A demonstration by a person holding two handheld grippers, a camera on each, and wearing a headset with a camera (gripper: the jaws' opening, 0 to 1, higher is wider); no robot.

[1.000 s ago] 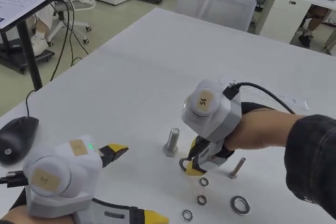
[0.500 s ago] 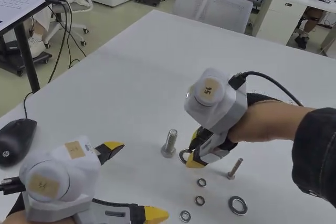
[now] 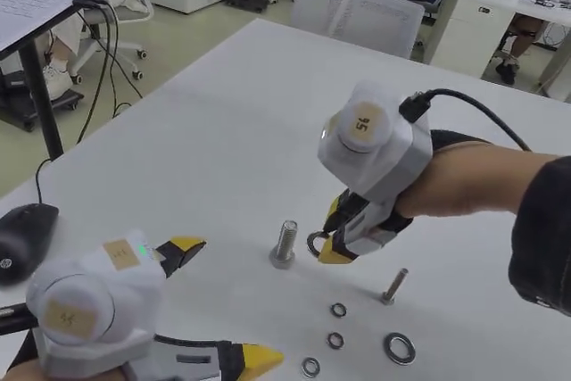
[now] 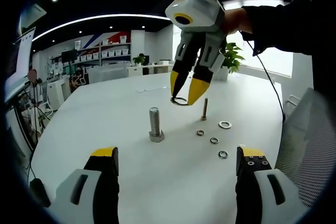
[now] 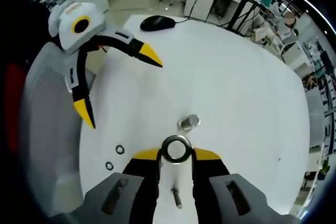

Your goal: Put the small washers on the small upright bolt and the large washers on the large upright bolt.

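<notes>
Fingertips [image 5: 145,155] of the right gripper [image 3: 326,248] are closed on a large washer [image 5: 175,138] just below frame centre; a misaligned release could miss the large bolt [image 5: 189,123].

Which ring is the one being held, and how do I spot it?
Find the white table, then the fat bolt standing up on it. Near that bolt's top, the right gripper pinches a big metal ring between its yellow tips. It is the one ring up in the air; the other rings lie flat on the table.
</notes>
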